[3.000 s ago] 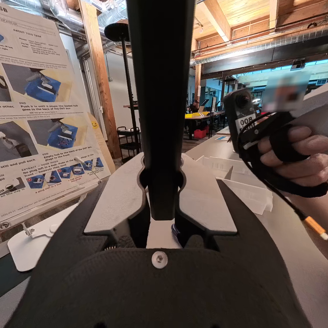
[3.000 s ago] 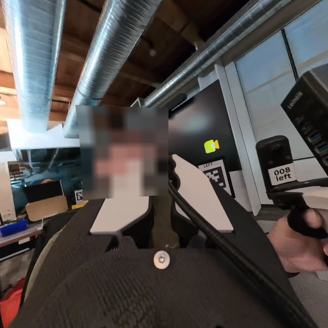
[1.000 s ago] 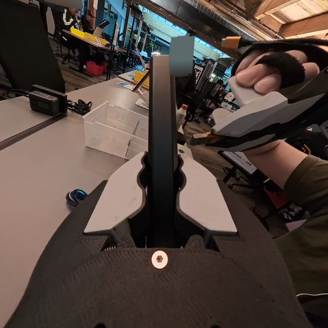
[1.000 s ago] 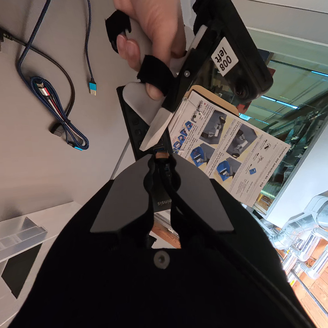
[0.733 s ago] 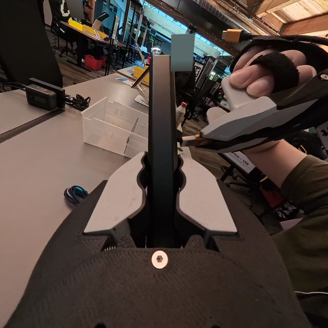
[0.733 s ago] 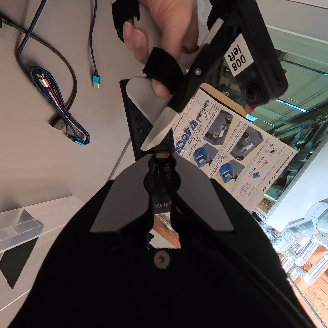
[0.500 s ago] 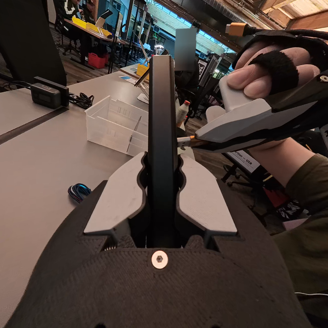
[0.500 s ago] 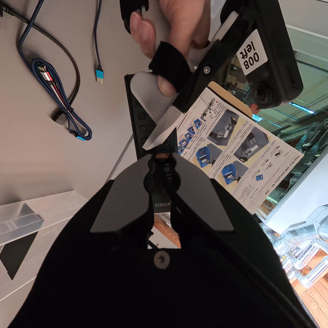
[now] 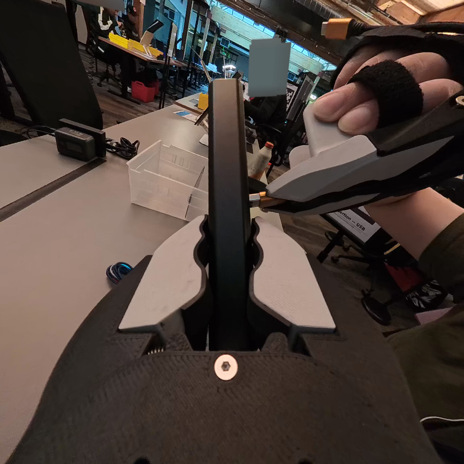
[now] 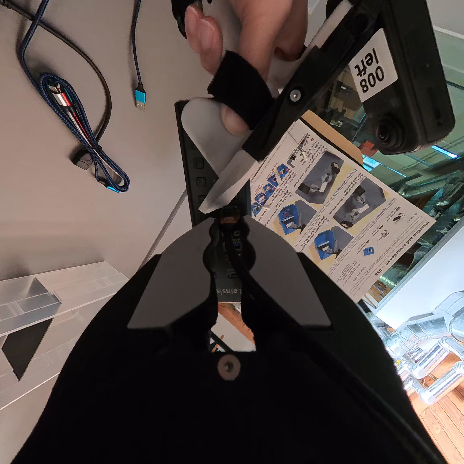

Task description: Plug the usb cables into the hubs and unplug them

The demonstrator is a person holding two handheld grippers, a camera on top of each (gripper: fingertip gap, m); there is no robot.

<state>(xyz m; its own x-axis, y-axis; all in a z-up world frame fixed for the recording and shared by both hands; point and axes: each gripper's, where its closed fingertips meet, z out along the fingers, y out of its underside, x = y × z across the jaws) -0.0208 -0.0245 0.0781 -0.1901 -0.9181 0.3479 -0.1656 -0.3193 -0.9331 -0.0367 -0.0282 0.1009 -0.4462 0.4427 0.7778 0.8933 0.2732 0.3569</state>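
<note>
The left gripper (image 9: 227, 226) clamps the hub (image 9: 227, 175) upright above the table (image 9: 50, 238); the right gripper (image 10: 227, 222) pinches the plug (image 10: 228, 218) at a port; push straight, squarely, hub steady; the seating depth is hidden; the far cables (image 10: 82, 130) lie loose.

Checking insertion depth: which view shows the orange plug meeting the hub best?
Left wrist view. It sees the plug side-on, its metal tip at the edge of the hub, the right gripper clamped on it. The right wrist view looks down the cable; only the plug's orange back shows, the tip hidden.
</note>
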